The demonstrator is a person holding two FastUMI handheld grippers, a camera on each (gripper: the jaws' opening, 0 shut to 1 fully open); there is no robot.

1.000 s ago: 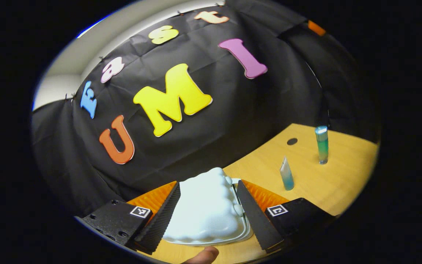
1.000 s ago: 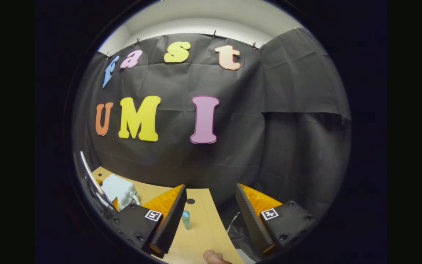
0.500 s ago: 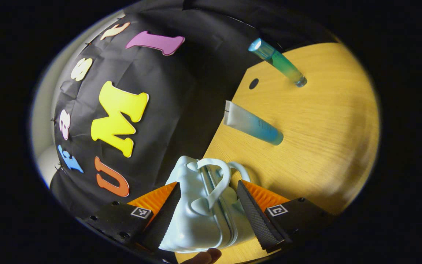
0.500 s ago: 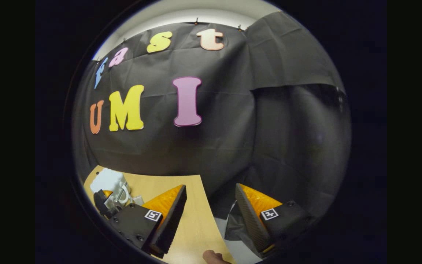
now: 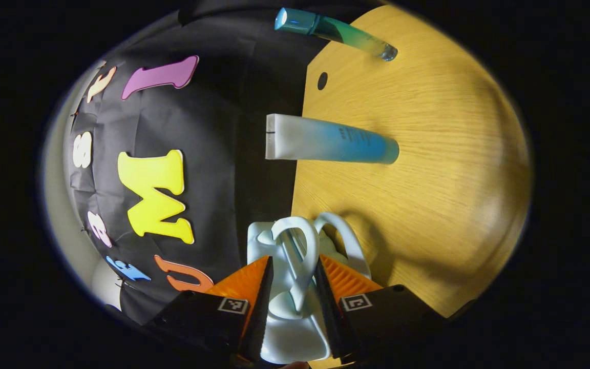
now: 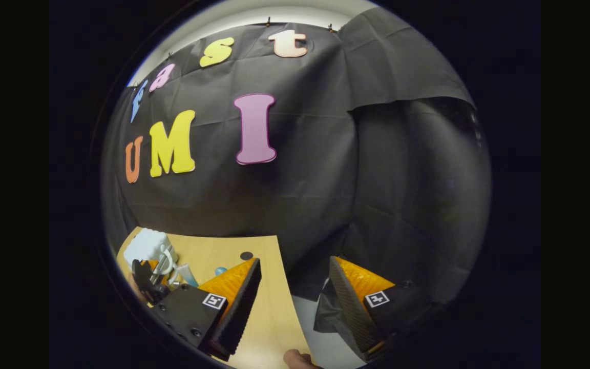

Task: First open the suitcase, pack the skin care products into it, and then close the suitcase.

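Suitcase (image 5: 290, 287), a small white hard-shell case, stands on its edge at the worktop (image 5: 428, 154) border, still closed. Your left tool (image 5: 292, 302) has its fingers drawn in on one looped handle (image 5: 302, 256), probably to part the shells. Tube (image 5: 331, 145) and bottle (image 5: 336, 32) stand nearby, unpacked. Your right tool (image 6: 295, 302) hangs spread apart, holding nothing, over the worktop's corner.

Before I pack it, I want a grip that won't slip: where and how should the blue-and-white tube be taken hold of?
Grip the tube across its blue middle. It stands on its cap on the table with the flat crimped end up, free of the suitcase and the green bottle, so come level from the open table side, fingers on its two broad faces; squeezing higher likely flexes it.
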